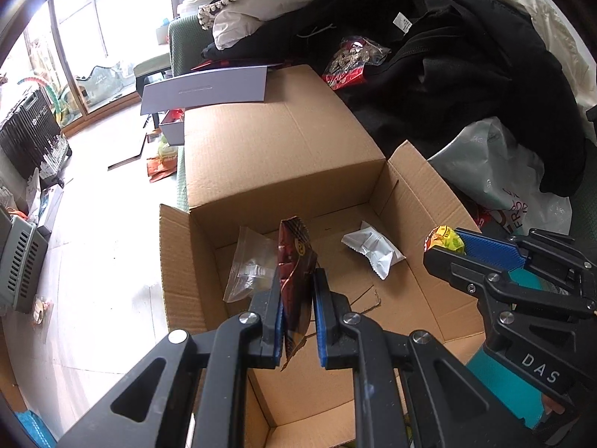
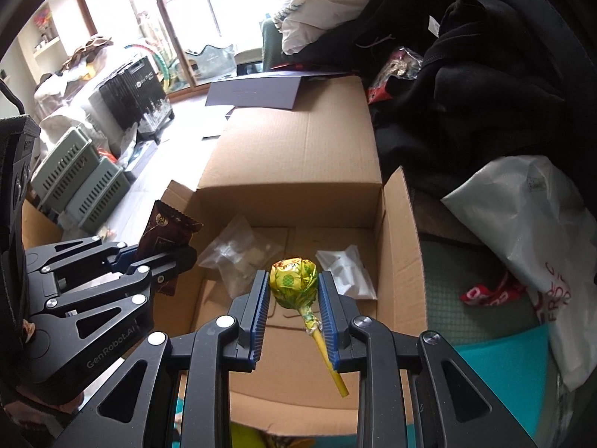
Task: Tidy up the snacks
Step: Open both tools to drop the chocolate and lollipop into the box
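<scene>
A: Left gripper [image 1: 296,291]?
B: Clamped on dark brown foil snack packet [image 1: 294,257], over open brown cardboard box [image 1: 283,171].
A: Right gripper [image 2: 293,291]?
B: Pinching yellow-wrapped lollipop [image 2: 294,280] w/ yellow stick, above box's near right.

Count, both views:
- Cardboard box [image 2: 294,156]: 1, flaps open.
- Packets on box floor: 2. One clear bag [image 2: 238,257] at far left, one white packet [image 2: 347,272] at far right.
- Brown snack packet [image 1: 294,280]: 1.
- Lollipop [image 2: 294,282]: 1, yellow-green wrapper.
- Grippers: 2.
- White plastic bag [image 2: 522,224] right of box: 1.
</scene>
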A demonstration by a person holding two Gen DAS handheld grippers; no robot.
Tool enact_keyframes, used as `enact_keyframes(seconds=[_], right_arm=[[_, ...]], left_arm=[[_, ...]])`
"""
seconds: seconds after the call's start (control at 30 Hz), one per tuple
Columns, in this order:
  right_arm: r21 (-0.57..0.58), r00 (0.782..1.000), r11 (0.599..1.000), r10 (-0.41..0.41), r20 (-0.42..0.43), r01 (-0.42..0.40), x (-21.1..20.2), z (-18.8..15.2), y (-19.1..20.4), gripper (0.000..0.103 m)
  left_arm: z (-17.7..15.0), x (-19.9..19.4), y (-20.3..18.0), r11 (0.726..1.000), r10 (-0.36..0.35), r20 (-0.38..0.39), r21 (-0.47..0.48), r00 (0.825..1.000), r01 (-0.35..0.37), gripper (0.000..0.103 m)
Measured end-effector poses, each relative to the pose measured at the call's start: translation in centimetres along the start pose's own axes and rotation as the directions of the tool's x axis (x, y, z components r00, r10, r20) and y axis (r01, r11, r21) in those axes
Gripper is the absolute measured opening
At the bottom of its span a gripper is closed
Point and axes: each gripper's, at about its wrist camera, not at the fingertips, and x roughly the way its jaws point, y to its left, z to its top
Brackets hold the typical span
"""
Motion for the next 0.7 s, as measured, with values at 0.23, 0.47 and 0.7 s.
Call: enact_keyframes(seconds=[0.23,0.47,0.7], right_arm=[[0.009,0.999,0.999,-0.031,-0.029,0.031,0.4,-0.9,-0.6,0.041],[0.031,0.999,0.999,-0.041,-0.024,0.041,-0.8,-0.7,-1.3,0.049],[0.011,0.999,0.999,-0.042,0.019,0.042,-3.9,0.2,-0.6,0.050]], left_arm=[[-0.6,0.9,0.3,0.999,0.034,-0.052,-0.030,0.998,-0.036,0.034],[-0.2,-0.2,0.2,0.997,0.059,-0.039,-0.050,0.998,-0.061,0.068],[0.6,-3.8,0.0,0.996,0.052,0.001,-0.067,0.999,-0.052,0.068]])
